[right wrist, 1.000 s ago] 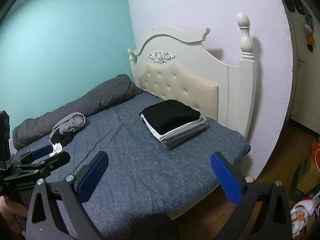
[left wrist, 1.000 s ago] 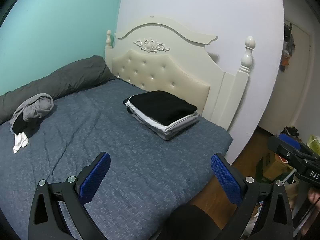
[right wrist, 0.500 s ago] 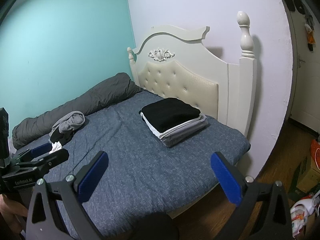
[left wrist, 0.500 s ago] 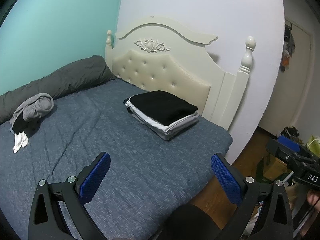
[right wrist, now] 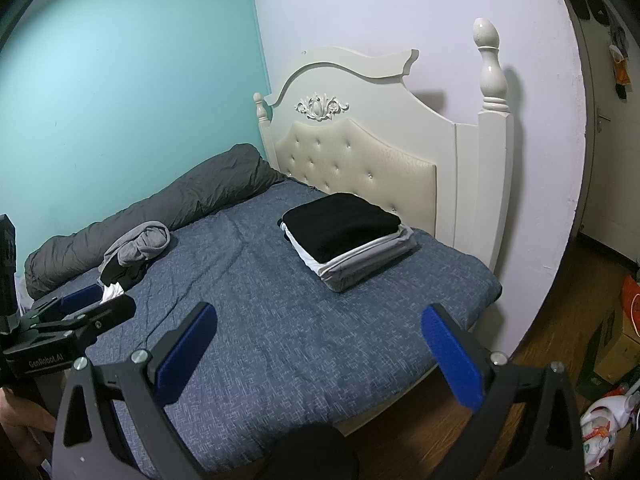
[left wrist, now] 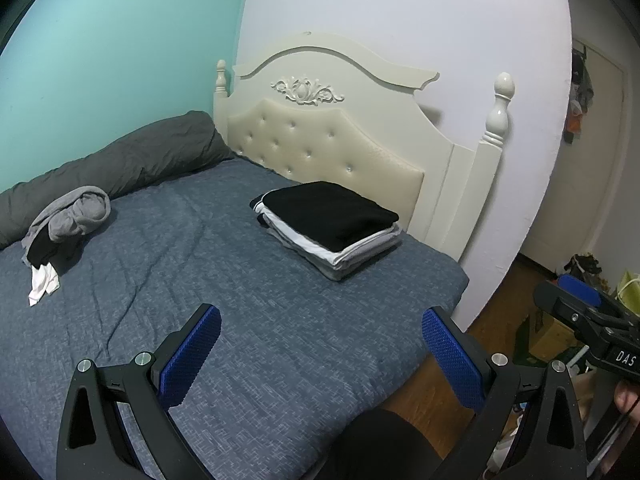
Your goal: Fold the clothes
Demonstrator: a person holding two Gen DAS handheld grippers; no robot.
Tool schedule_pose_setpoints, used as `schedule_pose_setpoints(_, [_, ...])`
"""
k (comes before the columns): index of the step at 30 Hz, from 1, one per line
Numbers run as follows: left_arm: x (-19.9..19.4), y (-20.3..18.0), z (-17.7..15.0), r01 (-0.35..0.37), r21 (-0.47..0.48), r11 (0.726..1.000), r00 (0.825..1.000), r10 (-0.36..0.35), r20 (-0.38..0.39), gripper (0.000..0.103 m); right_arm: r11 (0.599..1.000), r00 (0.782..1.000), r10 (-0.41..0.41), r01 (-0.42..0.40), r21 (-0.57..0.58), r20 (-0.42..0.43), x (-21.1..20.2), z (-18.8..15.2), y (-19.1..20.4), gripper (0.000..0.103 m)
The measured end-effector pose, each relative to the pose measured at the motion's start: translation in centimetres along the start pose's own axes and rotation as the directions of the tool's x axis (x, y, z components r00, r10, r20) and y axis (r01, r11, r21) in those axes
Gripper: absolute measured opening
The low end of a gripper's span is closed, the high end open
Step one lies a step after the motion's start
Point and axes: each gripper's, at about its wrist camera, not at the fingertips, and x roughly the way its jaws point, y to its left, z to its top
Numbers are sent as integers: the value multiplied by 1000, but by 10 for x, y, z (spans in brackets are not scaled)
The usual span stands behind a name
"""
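Both cams are wrist fisheyes, held above the foot side of the bed [left wrist: 248, 320], looking forward and slightly down toward the headboard [left wrist: 332, 144]. Left cam sits further left, so the folded stack [left wrist: 328, 224] lands centre-right and the crumpled pile [left wrist: 64, 232] far left; it catches the right gripper [left wrist: 580, 308] at its right edge. Right cam sits further right, nearer the bed's right edge, with more floor [right wrist: 560, 280] in frame and the left gripper [right wrist: 80, 308] at its left edge. Shared: headboard [right wrist: 360, 160], folded stack [right wrist: 344, 232], crumpled pile [right wrist: 136, 252], grey roll [right wrist: 160, 216], most of the bed [right wrist: 280, 340]. Each cam's own fingers frame the bottom, spread wide.
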Motion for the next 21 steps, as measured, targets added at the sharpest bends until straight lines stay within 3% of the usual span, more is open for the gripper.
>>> schedule_pose_setpoints(21, [1,0,0,-14,2,1000,1000,14,-4,103,1000,1000,1,-1,-3,2,0,1,1,103])
